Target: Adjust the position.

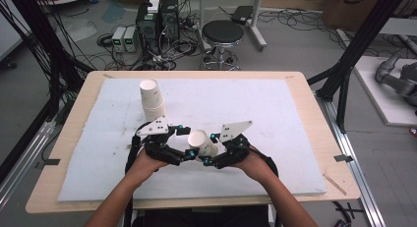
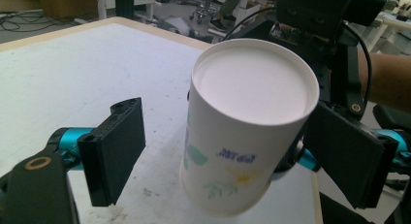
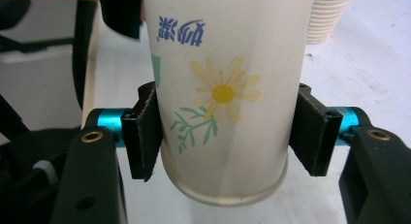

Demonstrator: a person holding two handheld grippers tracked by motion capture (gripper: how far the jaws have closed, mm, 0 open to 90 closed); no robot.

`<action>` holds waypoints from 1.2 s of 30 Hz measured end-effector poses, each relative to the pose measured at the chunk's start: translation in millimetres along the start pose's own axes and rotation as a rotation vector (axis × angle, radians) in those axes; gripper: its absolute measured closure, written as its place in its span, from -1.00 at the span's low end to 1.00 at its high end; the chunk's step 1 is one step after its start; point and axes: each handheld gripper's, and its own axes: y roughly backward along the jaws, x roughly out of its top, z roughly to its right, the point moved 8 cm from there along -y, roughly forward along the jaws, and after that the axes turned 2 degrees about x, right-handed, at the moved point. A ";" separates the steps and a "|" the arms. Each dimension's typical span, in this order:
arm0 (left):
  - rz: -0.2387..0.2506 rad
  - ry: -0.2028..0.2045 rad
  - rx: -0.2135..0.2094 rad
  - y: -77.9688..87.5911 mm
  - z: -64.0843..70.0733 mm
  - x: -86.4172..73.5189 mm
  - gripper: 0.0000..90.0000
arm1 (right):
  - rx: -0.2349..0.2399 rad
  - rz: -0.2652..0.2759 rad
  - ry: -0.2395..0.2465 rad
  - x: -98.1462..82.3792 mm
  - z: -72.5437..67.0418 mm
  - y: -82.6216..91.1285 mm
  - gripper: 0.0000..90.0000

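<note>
My right gripper is clamped on the paper cup, upside down, just above the counter.

In the right gripper view I see both pads pressed to the flower-printed wall of the cup, rim toward the camera. My left gripper has its jaws apart, one on each side of the cup and not pressing on it. The stack of cups stands upside down on the white pad beyond my left hand.

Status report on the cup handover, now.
Right hand-held gripper shut on white flower-printed paper cup, held upside down. Left hand-held gripper open around it. Stack of paper cups apart, behind.
</note>
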 end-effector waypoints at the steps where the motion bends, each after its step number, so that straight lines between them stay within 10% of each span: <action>1: -0.005 -0.005 0.007 2.4 -0.6 0.9 -0.66 | 0.001 -0.006 0.003 1.1 0.4 1.6 -0.20; 11: -0.045 -0.025 -0.004 19.7 -2.9 9.2 -0.66 | 0.010 -0.064 0.061 10.1 0.1 8.7 -0.21; 36: -0.239 -0.091 -0.070 1.9 6.2 -0.6 -0.61 | 0.030 -0.360 0.206 12.6 -4.7 -7.9 -0.22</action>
